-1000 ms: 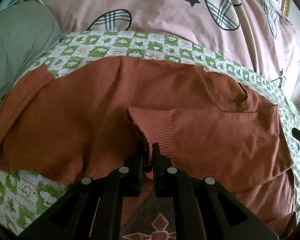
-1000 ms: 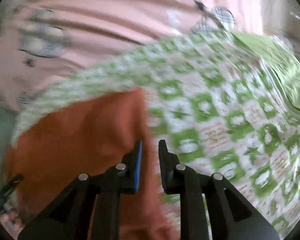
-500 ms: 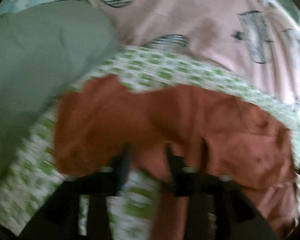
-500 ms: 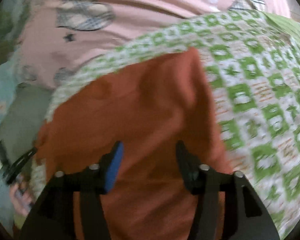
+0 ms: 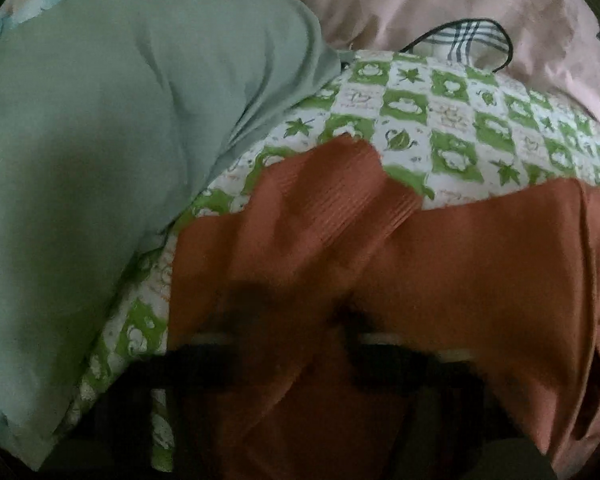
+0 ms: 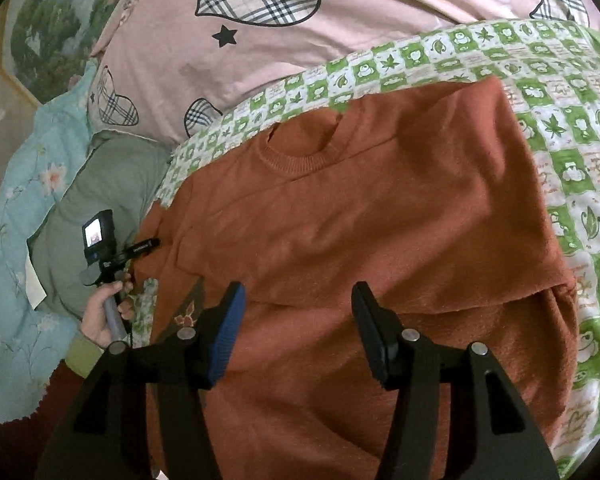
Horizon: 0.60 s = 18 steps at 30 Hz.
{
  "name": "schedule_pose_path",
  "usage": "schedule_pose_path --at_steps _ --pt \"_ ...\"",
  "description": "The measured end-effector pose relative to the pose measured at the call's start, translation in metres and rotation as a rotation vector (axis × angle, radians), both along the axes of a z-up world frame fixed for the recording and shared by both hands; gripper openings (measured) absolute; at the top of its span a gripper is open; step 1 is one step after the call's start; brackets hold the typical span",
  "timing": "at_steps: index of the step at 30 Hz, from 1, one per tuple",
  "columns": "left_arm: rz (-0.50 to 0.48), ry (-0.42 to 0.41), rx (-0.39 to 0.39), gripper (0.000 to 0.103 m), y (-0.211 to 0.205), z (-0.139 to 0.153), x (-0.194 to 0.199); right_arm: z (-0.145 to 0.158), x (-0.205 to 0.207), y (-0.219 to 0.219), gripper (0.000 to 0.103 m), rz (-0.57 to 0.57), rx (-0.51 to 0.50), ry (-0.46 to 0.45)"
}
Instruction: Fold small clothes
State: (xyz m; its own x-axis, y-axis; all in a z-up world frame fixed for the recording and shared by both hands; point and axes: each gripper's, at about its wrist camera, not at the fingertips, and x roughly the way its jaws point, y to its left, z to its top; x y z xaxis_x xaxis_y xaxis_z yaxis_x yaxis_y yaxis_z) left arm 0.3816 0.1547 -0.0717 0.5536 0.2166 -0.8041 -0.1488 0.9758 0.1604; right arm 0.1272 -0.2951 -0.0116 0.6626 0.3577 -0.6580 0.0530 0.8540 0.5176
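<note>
Sweater (image 6: 360, 216) fabric is blurring over the pressed-together left tool (image 5: 296, 320); the right tool (image 6: 296, 320) is hovering spread above it.

Right gripper (image 6: 296, 328) hovering with jaws apart over a rust-orange sweater (image 6: 380, 208)

The sweater lies on a green-and-white checked sheet (image 6: 560, 128), ribbed collar (image 6: 296, 158) ahead of the fingers and a folded edge crossing just beyond the tips (nothing is pinched between them). Far to the left, a hand (image 6: 104, 312) holds the left gripper (image 6: 140, 249) at the sweater's edge, beside a grey-green pillow (image 6: 112, 184); a pink quilt (image 6: 300, 32) lies beyond.
</note>
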Motion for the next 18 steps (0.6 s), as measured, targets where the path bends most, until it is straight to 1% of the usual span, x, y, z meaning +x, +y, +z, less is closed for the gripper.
schedule_pose_path --at_steps 1,3,5,8,12,13,15,16,18 --pt "0.002 -0.008 -0.044 0.003 0.004 0.006 0.000 0.000 -0.001 0.001 0.056 0.004 0.001 -0.004" --pt "0.000 -0.050 -0.073 0.002 0.006 0.018 -0.006 0.001 -0.003 0.003 0.056 0.010 0.005 -0.018" --pt "-0.014 -0.099 -0.114 0.002 0.003 0.034 -0.019 0.002 -0.006 0.004 0.056 0.012 0.010 -0.029" --pt "-0.057 -0.160 -0.211 0.002 -0.010 0.058 -0.045 0.003 -0.008 0.003 0.056 0.012 0.021 -0.041" --pt "-0.170 -0.229 -0.308 0.002 -0.060 0.088 -0.077 0.002 -0.012 -0.002 0.056 -0.008 0.043 -0.044" --pt "-0.206 -0.241 -0.339 0.002 -0.079 0.094 -0.087 0.001 -0.013 -0.003 0.056 -0.012 0.044 -0.045" --pt "-0.263 -0.250 -0.381 0.002 -0.109 0.100 -0.100 0.000 -0.016 -0.008 0.056 -0.025 0.049 -0.045" --pt "-0.296 -0.255 -0.403 0.002 -0.130 0.101 -0.107 0.000 -0.017 -0.011 0.056 -0.030 0.052 -0.045" --pt "-0.354 -0.262 -0.434 0.002 -0.164 0.101 -0.112 -0.002 -0.020 -0.018 0.056 -0.050 0.059 -0.044"
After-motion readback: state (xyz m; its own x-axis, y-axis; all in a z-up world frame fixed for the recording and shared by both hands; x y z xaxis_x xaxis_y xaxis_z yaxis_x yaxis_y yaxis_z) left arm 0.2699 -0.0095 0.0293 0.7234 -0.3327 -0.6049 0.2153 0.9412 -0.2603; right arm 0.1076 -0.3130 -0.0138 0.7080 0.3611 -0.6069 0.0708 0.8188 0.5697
